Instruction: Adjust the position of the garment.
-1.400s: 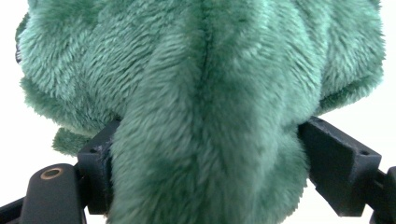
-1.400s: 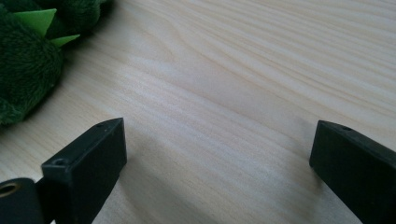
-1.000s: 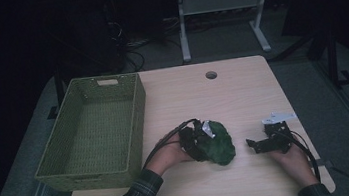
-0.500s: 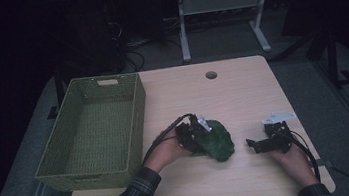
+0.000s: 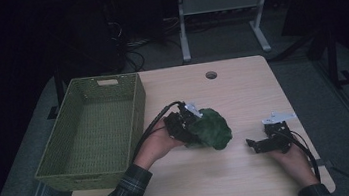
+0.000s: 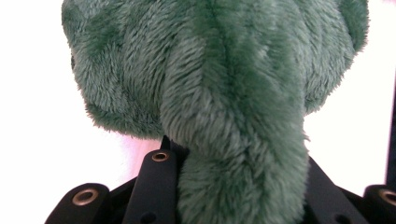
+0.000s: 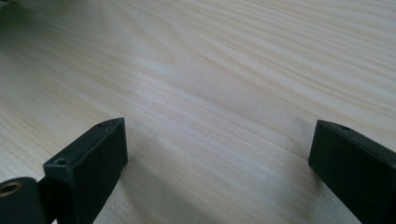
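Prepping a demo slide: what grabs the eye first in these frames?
The green plush toy at mid-table, a fold of it pinched in the left tool, whose jaws have just been closing on it. Next, the empty green woven basket at the table's left edge. The right tool rests near the right edge, jaws wide apart over bare wood.

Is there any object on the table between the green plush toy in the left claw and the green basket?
Nothing visible does. The left claw is shut on the green plush toy, and the strip of table between it and the green basket holds only the person's own left hand and the claw's cable. The basket looks empty.
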Demonstrator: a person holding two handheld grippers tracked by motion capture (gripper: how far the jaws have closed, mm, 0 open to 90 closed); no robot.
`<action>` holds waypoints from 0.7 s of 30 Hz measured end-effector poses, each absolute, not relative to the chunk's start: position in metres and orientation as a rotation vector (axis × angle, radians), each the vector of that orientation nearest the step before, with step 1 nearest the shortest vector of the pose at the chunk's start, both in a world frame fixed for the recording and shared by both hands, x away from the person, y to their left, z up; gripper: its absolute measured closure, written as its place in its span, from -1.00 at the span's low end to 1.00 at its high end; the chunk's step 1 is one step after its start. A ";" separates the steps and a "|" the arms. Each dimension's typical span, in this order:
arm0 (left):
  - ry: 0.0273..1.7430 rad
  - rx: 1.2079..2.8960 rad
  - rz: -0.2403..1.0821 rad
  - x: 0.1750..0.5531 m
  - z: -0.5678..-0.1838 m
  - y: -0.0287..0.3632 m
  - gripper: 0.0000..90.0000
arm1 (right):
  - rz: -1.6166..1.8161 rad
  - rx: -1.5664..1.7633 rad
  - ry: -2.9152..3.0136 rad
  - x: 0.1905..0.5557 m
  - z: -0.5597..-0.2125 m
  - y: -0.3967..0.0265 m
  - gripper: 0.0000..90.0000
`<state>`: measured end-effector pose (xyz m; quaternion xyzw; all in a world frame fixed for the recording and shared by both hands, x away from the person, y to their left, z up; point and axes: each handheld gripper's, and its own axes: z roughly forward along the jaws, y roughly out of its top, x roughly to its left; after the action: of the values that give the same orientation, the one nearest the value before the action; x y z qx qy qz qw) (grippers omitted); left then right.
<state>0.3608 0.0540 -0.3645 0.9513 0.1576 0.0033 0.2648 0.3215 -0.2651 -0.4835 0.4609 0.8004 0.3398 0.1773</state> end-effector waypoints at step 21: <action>0.554 2.511 0.122 0.363 -0.295 0.123 0.53 | 0.961 1.303 2.265 0.322 -0.484 -0.265 -0.91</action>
<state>0.3631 0.1232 -0.2947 0.9364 0.2067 0.0456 0.2799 0.3215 -0.2651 -0.4835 0.4607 0.8004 0.3398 0.1778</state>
